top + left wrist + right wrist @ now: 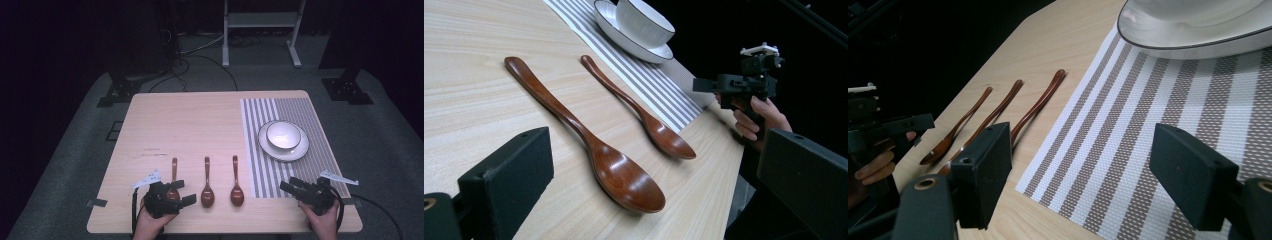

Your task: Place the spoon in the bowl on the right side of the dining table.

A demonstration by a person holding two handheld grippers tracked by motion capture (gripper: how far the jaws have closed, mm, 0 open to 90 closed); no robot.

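We see three brown spoons [206, 182] side by side near the table's [190, 125] front edge, handles pointing away from us, bowls toward us. Our left gripper [172, 195] hangs wide open over the leftmost spoon [173, 181]. Our right gripper [295, 187] sits wide open and empty over the striped mat [320, 115].

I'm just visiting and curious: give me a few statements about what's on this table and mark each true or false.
1. Three wooden spoons lie side by side on the bare table. True.
2. The bowl sits on a plate on the striped mat. True.
3. The right tool is clamped on a spoon. False: its jaws are open and hold nothing, above the mat's near edge.
4. The spoons lie on the mat. False: they are on the wood to its left.
5. The left tool is open by the leftmost spoon. True.
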